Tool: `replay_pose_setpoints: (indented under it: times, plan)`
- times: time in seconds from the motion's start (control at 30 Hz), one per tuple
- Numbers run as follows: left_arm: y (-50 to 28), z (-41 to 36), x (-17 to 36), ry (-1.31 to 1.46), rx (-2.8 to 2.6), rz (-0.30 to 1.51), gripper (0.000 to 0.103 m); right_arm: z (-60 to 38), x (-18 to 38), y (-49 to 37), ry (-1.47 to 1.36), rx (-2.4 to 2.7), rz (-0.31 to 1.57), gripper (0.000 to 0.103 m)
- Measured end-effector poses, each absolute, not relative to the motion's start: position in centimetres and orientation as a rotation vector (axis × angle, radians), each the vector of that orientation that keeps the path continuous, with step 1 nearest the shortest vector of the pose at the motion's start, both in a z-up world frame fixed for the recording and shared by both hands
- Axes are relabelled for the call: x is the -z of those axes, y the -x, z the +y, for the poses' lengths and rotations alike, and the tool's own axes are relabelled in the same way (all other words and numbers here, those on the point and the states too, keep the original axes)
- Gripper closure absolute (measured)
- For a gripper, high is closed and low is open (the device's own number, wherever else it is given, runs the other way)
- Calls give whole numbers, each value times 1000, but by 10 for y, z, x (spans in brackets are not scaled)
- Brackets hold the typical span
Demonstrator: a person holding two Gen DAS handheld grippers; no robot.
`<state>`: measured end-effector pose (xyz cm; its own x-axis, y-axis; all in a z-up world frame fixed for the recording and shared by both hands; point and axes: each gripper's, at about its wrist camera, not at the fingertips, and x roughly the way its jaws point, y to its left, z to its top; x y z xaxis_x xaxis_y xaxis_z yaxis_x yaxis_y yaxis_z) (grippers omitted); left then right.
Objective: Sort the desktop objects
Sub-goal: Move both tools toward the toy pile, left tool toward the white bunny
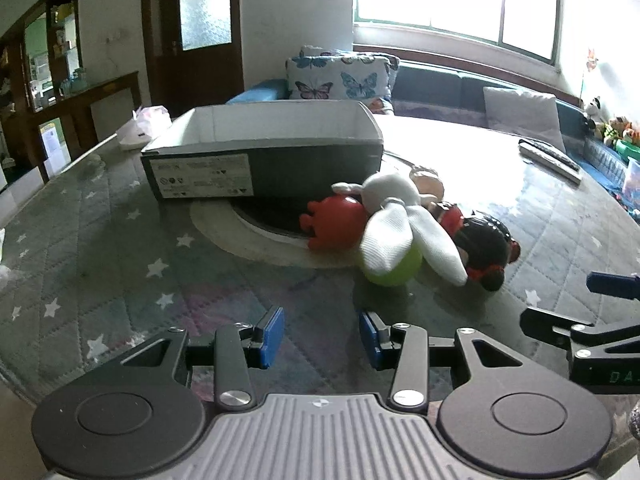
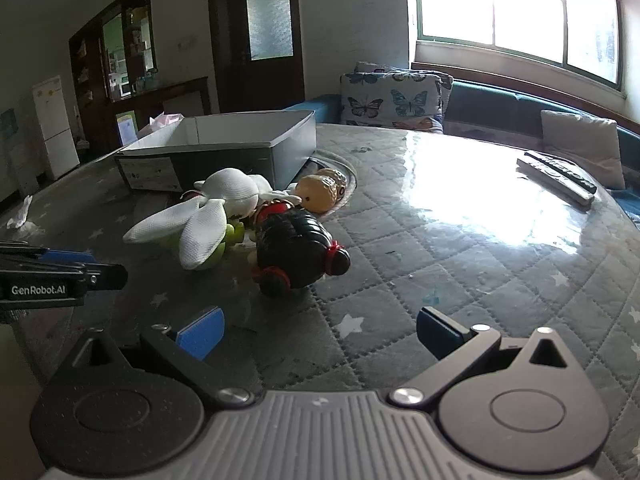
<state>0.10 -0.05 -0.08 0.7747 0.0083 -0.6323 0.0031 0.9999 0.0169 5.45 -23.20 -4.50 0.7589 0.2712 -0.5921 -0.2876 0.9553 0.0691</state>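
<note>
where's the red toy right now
In the left wrist view the red toy lies mid-table, just in front of the open box, touching the white plush on its right.

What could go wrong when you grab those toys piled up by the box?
1. The white plush toy lies across the green ball and the black toy; lifting one may drag or tip the others.
2. The green ball and red toy look round, so a nudge might roll them away.
3. Both hand-held grippers, left and right, are open and close together; they could bump.
</note>
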Motion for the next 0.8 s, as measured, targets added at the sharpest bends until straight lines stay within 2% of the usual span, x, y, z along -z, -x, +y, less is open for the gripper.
replay_pose_setpoints:
  times: [0.8]
  plan:
    - [-14,0,7,-1,22,750,59,-214,48,-60,64,-374,655,0]
